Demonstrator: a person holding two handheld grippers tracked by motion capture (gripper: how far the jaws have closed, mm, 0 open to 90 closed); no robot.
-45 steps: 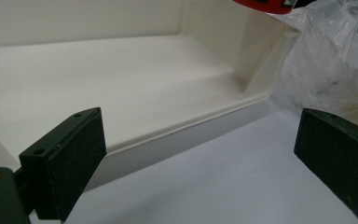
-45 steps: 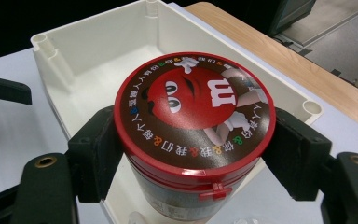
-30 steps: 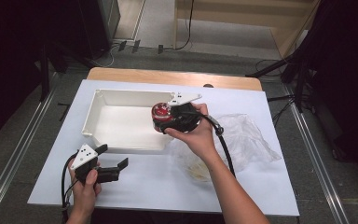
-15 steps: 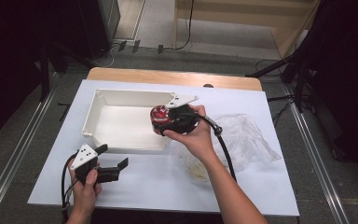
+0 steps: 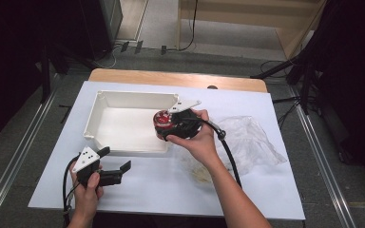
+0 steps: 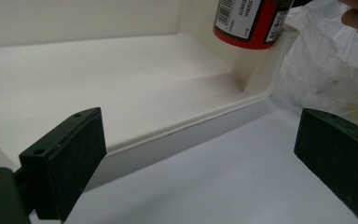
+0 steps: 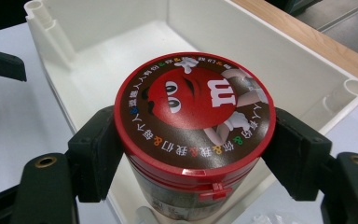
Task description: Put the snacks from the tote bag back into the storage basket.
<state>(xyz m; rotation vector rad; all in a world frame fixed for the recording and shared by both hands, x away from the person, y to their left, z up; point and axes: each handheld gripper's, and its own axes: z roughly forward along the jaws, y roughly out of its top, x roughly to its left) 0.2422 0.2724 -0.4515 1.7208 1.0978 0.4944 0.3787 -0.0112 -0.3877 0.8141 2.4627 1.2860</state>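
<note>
My right gripper (image 7: 193, 154) clamps the red-lidded candy canister (image 7: 193, 116) upright above the white tray's (image 5: 105, 102) right corner for placing; my left gripper (image 5: 116, 170) idles unclenched near the table's front edge.

The right gripper (image 5: 164, 124) sits mid-frame in the high view, its fingers (image 7: 95, 149) pressed on a red-lidded tub (image 7: 193, 121), forearm slanting from the lower right. The left gripper (image 5: 116, 164), lower left, apparently rests low, fingers (image 6: 67, 158) spread wide.

A white-topped table (image 5: 247, 190) with a wooden far edge stands on grey floor (image 5: 19, 142), dark surroundings beyond.
</note>
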